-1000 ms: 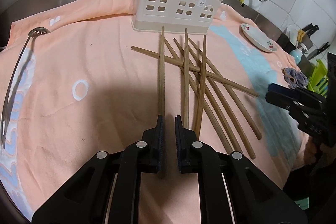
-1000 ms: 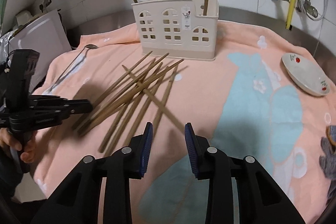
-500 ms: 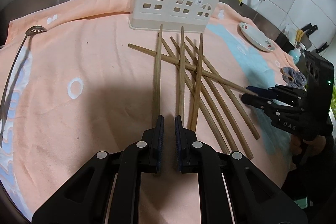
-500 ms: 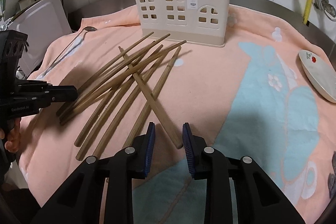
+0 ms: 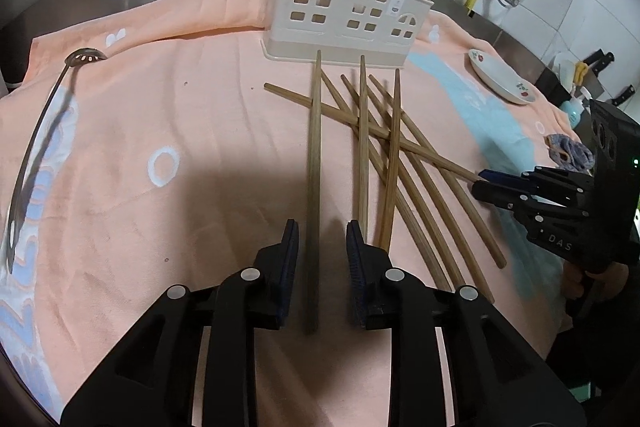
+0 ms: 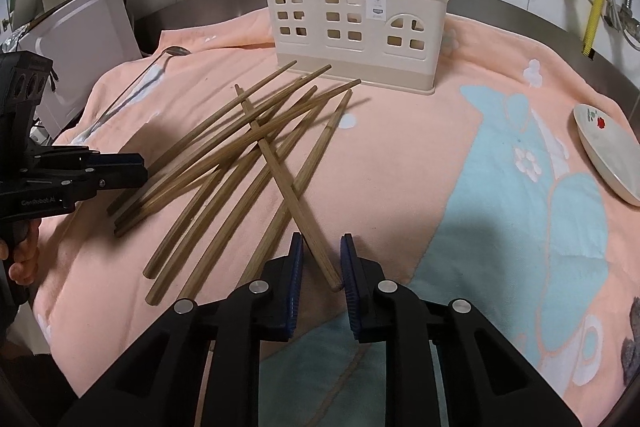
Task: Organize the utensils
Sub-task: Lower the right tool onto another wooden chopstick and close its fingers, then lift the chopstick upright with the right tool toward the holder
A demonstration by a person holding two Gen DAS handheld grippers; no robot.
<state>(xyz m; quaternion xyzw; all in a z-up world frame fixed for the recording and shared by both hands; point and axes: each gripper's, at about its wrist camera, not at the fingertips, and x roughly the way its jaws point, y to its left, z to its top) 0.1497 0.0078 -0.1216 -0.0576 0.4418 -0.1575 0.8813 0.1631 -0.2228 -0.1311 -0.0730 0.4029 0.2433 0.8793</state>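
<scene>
Lying across a peach towel point(image 5: 208, 115) with pale blue and white motifs is a loose fan of wooden chopsticks point(image 5: 362, 147), the things to be sorted. They are long, slim, tan sticks of plain wood with squared thick ends and narrower tips, and the tips point toward a cream plastic utensil holder point(image 5: 348, 3) whose front is pierced like a little house with arched windows. Two more sticks already stand in the holder.

At the far left of the left wrist view a slotted metal spoon point(image 5: 36, 147) lies along the towel's edge, well apart from the sticks. Next comes the left gripper point(image 5: 318, 239): its jaws are opening, and the leftmost chopstick point(image 5: 314, 167) lies straight between them on the cloth with a clear gap to each pad. Just to its right two sticks run nearly parallel, then several others splay outward, and one crossing chopstick point(image 6: 280, 171) lies slantwise over the pile.

The thick end of that crossing stick reaches between the fingers of the right gripper point(image 6: 320, 259), whose jaws are closing; its end sits against the right pad point(image 6: 352, 267), while a gap shows at the left pad. Farther right, near the towel's edge, rests a small white dish point(image 6: 608, 155) with a red print.
</scene>
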